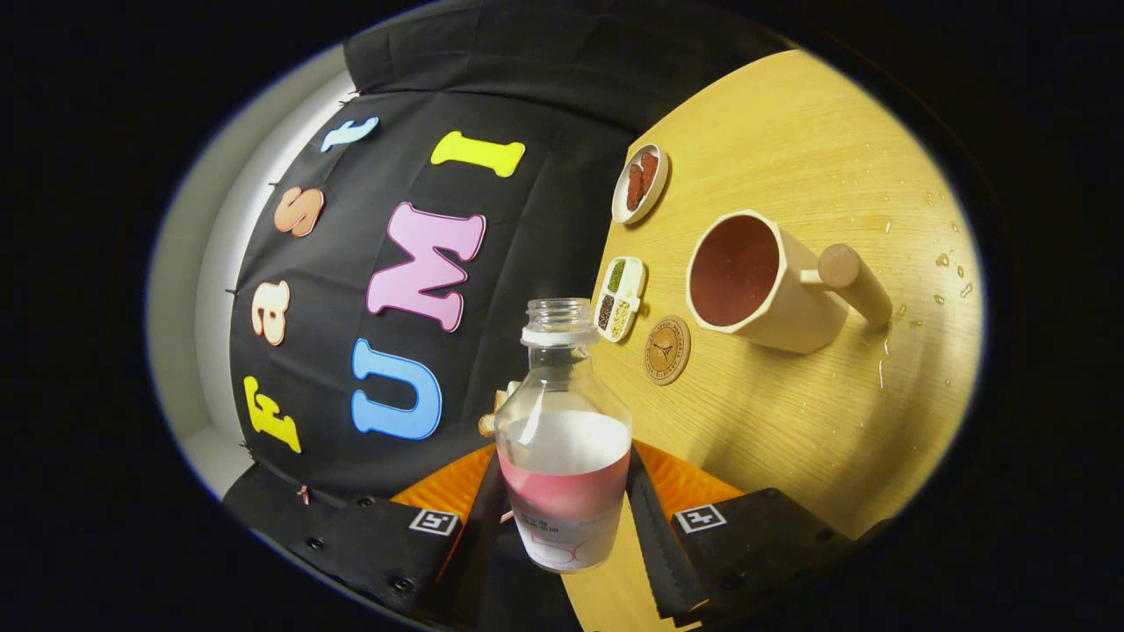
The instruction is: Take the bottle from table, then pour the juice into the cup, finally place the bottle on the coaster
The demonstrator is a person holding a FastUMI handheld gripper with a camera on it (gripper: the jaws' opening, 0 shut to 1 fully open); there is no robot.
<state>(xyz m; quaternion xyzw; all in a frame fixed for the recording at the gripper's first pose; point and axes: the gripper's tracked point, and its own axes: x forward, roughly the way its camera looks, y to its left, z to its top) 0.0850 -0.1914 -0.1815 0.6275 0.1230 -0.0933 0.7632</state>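
My gripper [562, 500] is shut on a clear plastic bottle [564, 421], one finger pressing each side of its lower body. The bottle has no cap and holds a little red juice low down. The whole view is rolled, so the wooden table [790, 412] stands tilted beyond the fingers. A cream cup [760, 281] with a wooden peg handle stands on the table past the bottle, its inside red. The round brown coaster [667, 349] lies between the bottle's neck and the cup.
A small divided white tray [620, 297] of seeds lies beside the coaster, and a white oval dish [640, 183] with red pieces sits farther off. Water droplets [953, 272] dot the table beyond the cup's handle. The booth's black cloth wall [527, 228] rises behind the table's edge.
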